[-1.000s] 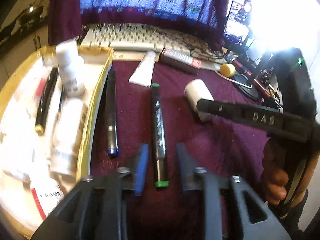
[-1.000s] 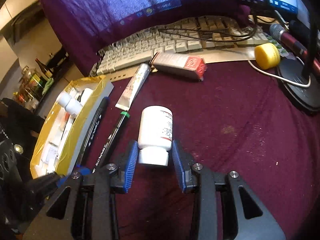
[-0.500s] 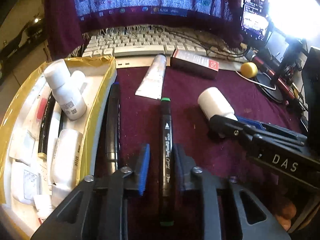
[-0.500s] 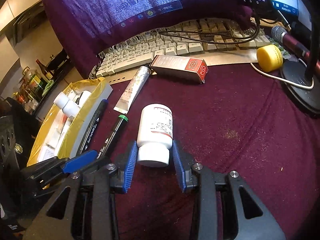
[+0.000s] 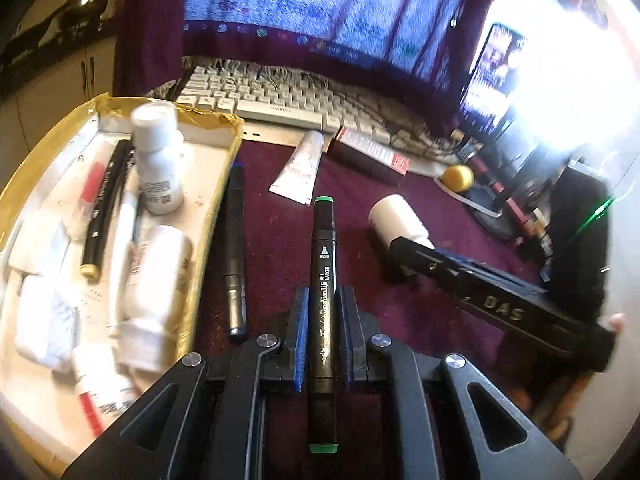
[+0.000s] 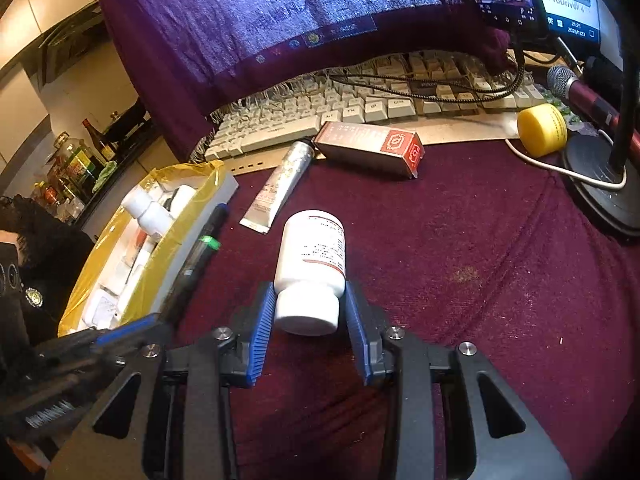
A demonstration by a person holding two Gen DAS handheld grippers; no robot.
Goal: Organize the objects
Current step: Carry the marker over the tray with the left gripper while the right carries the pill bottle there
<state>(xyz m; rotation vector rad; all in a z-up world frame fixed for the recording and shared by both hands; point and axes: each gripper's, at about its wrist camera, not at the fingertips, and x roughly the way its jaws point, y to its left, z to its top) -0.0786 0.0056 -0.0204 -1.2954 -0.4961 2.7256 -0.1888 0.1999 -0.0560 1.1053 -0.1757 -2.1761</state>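
Observation:
A black art marker with green caps (image 5: pixel 323 240) runs lengthwise between the fingers of my left gripper (image 5: pixel 323 294), which is shut on its barrel. That marker's green tip (image 6: pixel 208 242) shows again in the right wrist view, near the left gripper (image 6: pixel 120 332). A white pill bottle (image 6: pixel 312 248) lies on the maroon cloth with its cap toward me. My right gripper (image 6: pixel 310 288) is shut on it at the cap and shoulder. From the left wrist view, the bottle (image 5: pixel 394 216) and the right gripper (image 5: pixel 404 246) are at the right.
A yellow-rimmed tray (image 5: pixel 236 128) at the left holds bottles, packets and a pen. A blue-capped dark marker (image 5: pixel 234 248) lies along its wall. Behind are a silver tube (image 5: pixel 300 168), a red box (image 5: pixel 372 152), a keyboard (image 5: pixel 272 100), a yellow cap (image 6: pixel 542 130) and a microphone stand (image 6: pixel 600 184).
My left gripper slid forward along the green-capped marker and closed from open onto its barrel. The right gripper kept still around the white bottle's cap.

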